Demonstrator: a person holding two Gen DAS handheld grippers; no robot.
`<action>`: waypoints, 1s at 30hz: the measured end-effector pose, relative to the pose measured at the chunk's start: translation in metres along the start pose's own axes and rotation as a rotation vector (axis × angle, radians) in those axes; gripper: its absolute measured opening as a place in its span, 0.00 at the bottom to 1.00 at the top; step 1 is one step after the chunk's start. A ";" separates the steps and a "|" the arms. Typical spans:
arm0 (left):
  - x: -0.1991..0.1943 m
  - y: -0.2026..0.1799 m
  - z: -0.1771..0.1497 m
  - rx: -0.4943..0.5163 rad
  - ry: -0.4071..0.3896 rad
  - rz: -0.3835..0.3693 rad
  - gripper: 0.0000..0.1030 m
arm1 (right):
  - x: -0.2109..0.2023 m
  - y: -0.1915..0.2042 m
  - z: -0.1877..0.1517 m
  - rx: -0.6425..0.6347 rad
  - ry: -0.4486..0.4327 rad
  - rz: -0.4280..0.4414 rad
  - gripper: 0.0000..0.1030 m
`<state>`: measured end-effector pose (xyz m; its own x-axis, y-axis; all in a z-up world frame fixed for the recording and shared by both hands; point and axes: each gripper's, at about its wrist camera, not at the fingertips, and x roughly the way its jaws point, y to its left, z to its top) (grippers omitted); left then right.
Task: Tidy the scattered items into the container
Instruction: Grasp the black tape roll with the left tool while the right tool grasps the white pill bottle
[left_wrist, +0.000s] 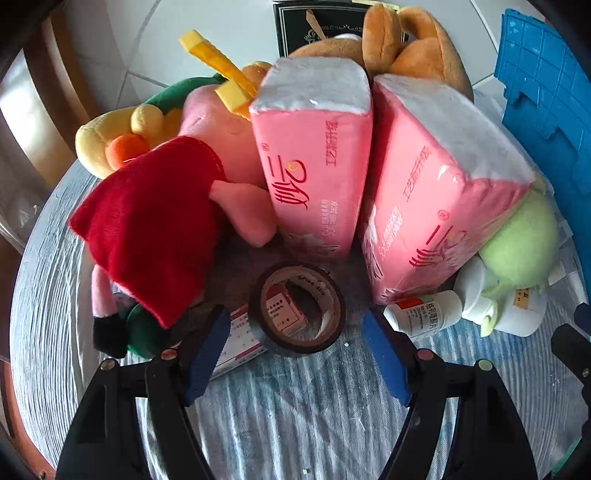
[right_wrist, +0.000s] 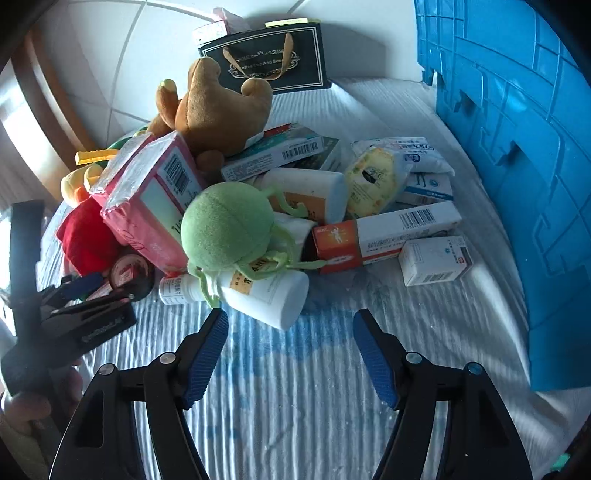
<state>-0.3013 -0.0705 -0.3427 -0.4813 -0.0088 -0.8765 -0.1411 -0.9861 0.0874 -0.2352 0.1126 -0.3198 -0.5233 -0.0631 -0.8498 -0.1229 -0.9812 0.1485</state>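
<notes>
My left gripper (left_wrist: 295, 347) is open, its blue pads either side of a black tape roll (left_wrist: 297, 310) lying on a small medicine box (left_wrist: 240, 339). Behind stand two pink tissue packs (left_wrist: 314, 162) and a pink plush in a red dress (left_wrist: 159, 221). A small white pill bottle (left_wrist: 424, 312) lies to the right. My right gripper (right_wrist: 291, 350) is open and empty, just before a white bottle (right_wrist: 273, 295) under a green plush (right_wrist: 229, 229). The blue container (right_wrist: 517, 147) stands at the right. The left gripper shows at the left of the right wrist view (right_wrist: 92, 291).
A brown plush (right_wrist: 221, 110), several medicine boxes (right_wrist: 388, 232) and packets (right_wrist: 373, 181) lie heaped on the striped cloth (right_wrist: 295, 406). A black gift bag (right_wrist: 266, 59) stands at the back. A yellow clip (left_wrist: 218, 66) sticks out of the pile. Wooden furniture (left_wrist: 48, 92) is at the left.
</notes>
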 end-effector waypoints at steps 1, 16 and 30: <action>0.006 -0.003 0.000 0.011 0.011 0.016 0.72 | 0.003 0.001 0.000 -0.003 0.008 0.006 0.77; -0.035 -0.013 -0.020 -0.056 -0.061 -0.027 0.55 | 0.055 0.028 0.020 0.037 0.034 0.017 0.84; -0.027 -0.040 -0.051 -0.058 0.025 -0.101 0.55 | 0.021 -0.018 -0.010 -0.008 0.095 -0.124 0.57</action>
<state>-0.2382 -0.0394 -0.3463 -0.4456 0.0873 -0.8909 -0.1368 -0.9902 -0.0286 -0.2357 0.1267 -0.3449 -0.4225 0.0417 -0.9054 -0.1746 -0.9840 0.0362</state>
